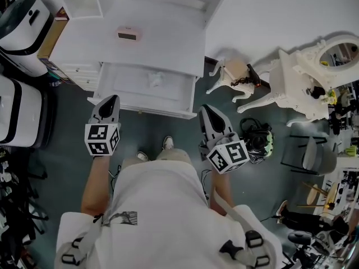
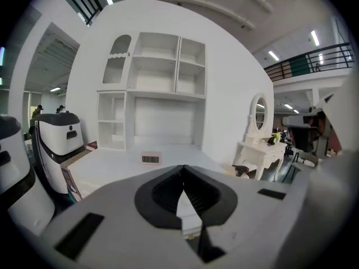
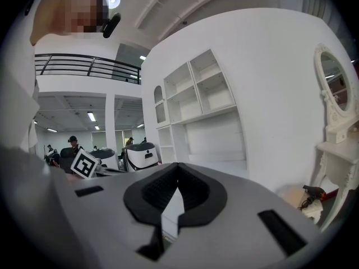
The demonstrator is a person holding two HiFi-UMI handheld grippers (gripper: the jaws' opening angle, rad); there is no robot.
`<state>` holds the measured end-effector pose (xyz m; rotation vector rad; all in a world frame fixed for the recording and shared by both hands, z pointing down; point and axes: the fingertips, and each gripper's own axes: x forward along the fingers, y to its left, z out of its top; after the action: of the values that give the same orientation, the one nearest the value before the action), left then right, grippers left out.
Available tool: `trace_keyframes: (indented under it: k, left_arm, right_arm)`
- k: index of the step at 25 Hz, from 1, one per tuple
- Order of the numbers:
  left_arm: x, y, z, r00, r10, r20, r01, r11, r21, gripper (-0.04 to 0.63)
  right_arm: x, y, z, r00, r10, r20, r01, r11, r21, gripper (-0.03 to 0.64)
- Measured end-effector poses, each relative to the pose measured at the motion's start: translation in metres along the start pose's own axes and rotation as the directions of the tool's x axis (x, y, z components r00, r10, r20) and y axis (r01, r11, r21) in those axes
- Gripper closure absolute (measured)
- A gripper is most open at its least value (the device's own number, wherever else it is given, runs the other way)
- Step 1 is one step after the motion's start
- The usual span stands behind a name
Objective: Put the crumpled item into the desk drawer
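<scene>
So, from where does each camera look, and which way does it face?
Head view: on the person's head, facing steeply down at the open drawer; shows left tool, right tool, torso, arms.
Left gripper view: on the left tool, facing over the desk toward clock and shelves; shows its shut jaws.
Right gripper view: on the right tool, facing the shelves; shows its shut jaws.
Shared: head and left gripper views show the clock.

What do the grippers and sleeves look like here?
The left gripper and right gripper each have a light grey shell, black ribbed fingers and a white cube with black square markers. The person wears a white short-sleeved top with buckled straps.
</scene>
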<state>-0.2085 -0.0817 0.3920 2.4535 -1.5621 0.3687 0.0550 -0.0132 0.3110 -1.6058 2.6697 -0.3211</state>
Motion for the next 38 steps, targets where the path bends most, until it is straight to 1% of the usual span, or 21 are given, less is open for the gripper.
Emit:
trace_keyframes:
  k: [4, 7, 12, 15, 17, 21, 26, 33, 36, 38]
  left_arm:
    - [-0.015, -0.012, 0.037, 0.994, 0.003, 0.107, -0.003, 1.000, -0.001, 0.580]
    - [-0.028, -0.016, 0.061, 0.985, 0.025, 0.171, -0.026, 1.000, 0.003, 0.580]
    - [-0.053, -0.019, 0.092, 0.960, 0.071, 0.269, -0.074, 0.997, 0.002, 0.580]
    - [-0.066, -0.019, 0.107, 0.944, 0.098, 0.314, -0.102, 0.995, -0.005, 0.580]
    - [-0.074, -0.018, 0.115, 0.935, 0.106, 0.338, -0.106, 0.994, -0.021, 0.580]
    - [-0.086, -0.027, 0.132, 0.926, 0.120, 0.357, -0.121, 0.992, -0.022, 0.580]
    - [-0.086, -0.034, 0.139, 0.915, 0.127, 0.384, -0.144, 0.989, 0.016, 0.580]
    - [-0.082, -0.035, 0.139, 0.915, 0.133, 0.382, -0.144, 0.990, -0.001, 0.580]
    - [-0.078, -0.033, 0.136, 0.917, 0.137, 0.375, -0.136, 0.990, -0.029, 0.580]
    - [-0.076, -0.033, 0.135, 0.918, 0.139, 0.372, -0.137, 0.990, -0.034, 0.580]
  right_arm:
    - [-0.002, -0.017, 0.010, 1.000, -0.004, 0.008, 0.005, 1.000, -0.011, 0.607]
    - [-0.002, -0.028, 0.018, 1.000, -0.004, 0.020, 0.004, 1.000, -0.019, 0.607]
    - [0.001, -0.042, 0.028, 0.999, 0.003, 0.036, -0.002, 1.000, -0.027, 0.607]
    - [0.002, -0.049, 0.037, 0.999, 0.002, 0.047, 0.000, 0.999, -0.035, 0.607]
    - [0.002, -0.051, 0.045, 0.999, 0.001, 0.054, 0.001, 0.999, -0.044, 0.607]
    - [-0.003, -0.054, 0.059, 0.997, 0.001, 0.076, 0.005, 0.997, -0.075, 0.607]
    - [-0.006, -0.061, 0.071, 0.995, 0.000, 0.101, 0.010, 0.995, -0.100, 0.607]
    - [-0.005, -0.063, 0.079, 0.994, 0.007, 0.111, 0.006, 0.994, -0.113, 0.607]
    - [-0.003, -0.065, 0.079, 0.994, 0.011, 0.109, 0.002, 0.993, -0.114, 0.607]
    - [-0.001, -0.066, 0.078, 0.994, 0.013, 0.108, -0.001, 0.994, -0.113, 0.607]
